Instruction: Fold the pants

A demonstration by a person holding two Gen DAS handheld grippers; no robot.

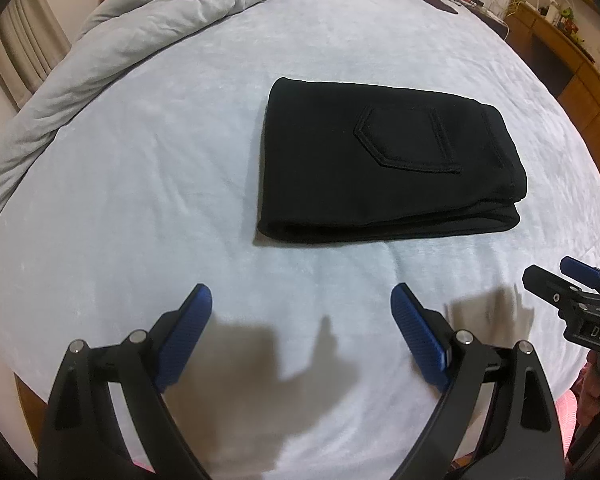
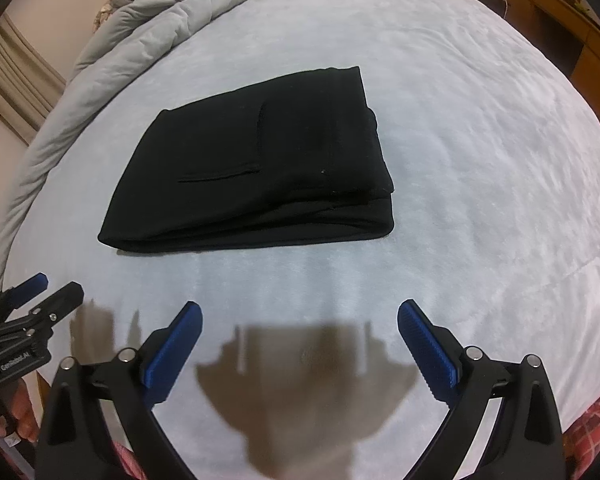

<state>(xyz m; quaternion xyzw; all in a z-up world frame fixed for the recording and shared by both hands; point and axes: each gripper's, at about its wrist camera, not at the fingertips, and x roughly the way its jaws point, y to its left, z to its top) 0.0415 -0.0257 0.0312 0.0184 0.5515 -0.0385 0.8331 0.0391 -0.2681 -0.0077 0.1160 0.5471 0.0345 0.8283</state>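
The black pants [image 1: 380, 164] lie folded into a thick, layered rectangle, back pocket [image 1: 408, 138] up, mid-bed [image 1: 140, 200]. Nearer than the pants, left claw [image 1: 302, 304] and right claw [image 2: 300, 320] hover spread apart, empty.

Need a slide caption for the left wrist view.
Open left gripper hovers short of folded black pants, pocket up, on the pale blue bedsheet; right gripper alongside.

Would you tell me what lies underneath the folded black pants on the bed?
The black pants lie folded in stacked layers directly on the light blue bed sheet. Only sheet shows around their edges; whatever might sit beneath the stack is covered by the fabric and cannot be seen.
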